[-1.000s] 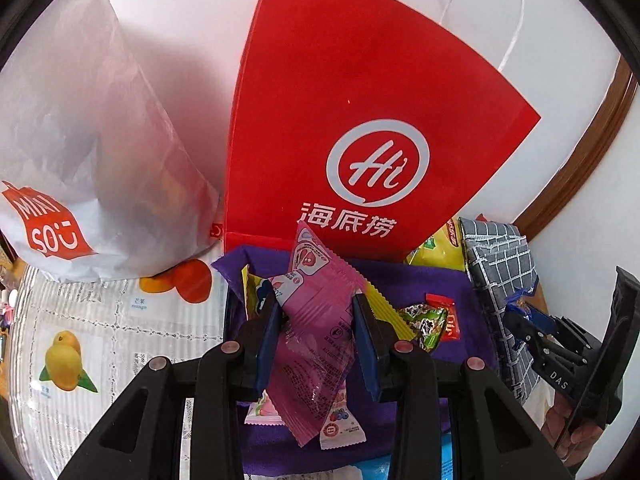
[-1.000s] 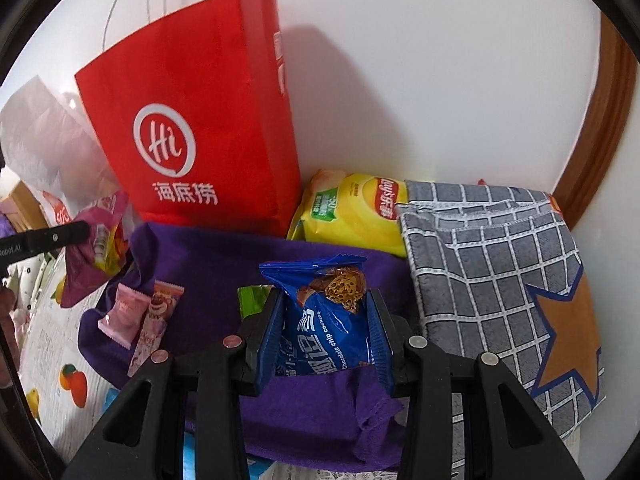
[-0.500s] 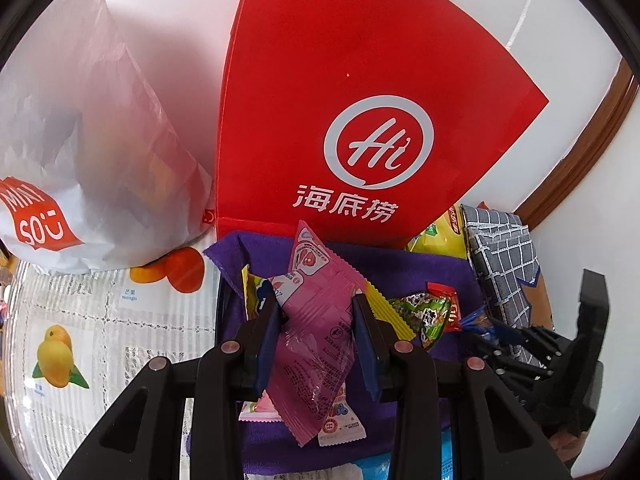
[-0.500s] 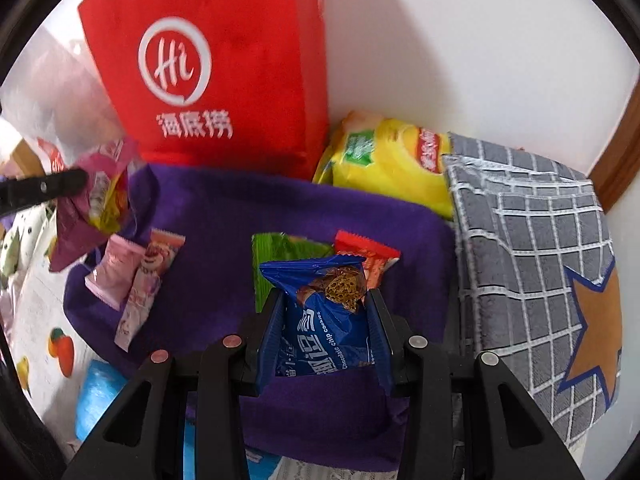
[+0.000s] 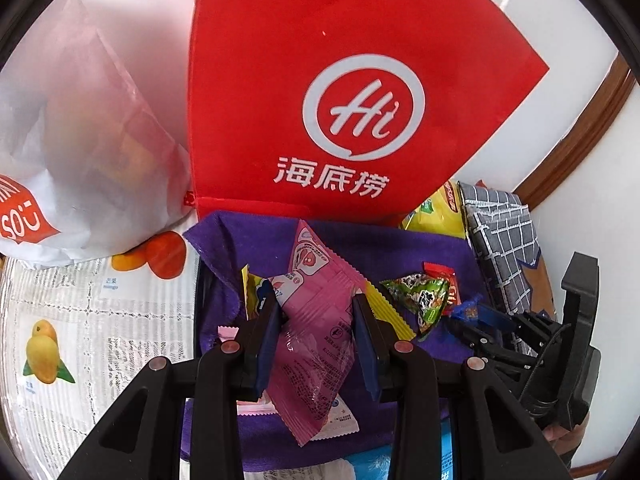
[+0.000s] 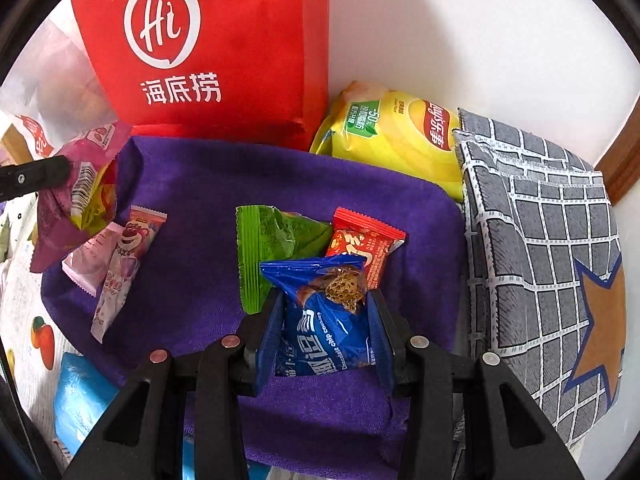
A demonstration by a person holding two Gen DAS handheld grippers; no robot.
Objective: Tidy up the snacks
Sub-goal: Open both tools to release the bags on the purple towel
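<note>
- Presently my right gripper clamps the blue cookie packet above the purple cloth; light, crinkly, its contents seem breakable.
- Left gripper pinches the pink wrapper mid-length: limp, slippery film, best held centrally.

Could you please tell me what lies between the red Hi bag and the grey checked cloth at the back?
A yellow chip bag lies between the red bag and the checked cloth, clearest in the right wrist view.
</note>
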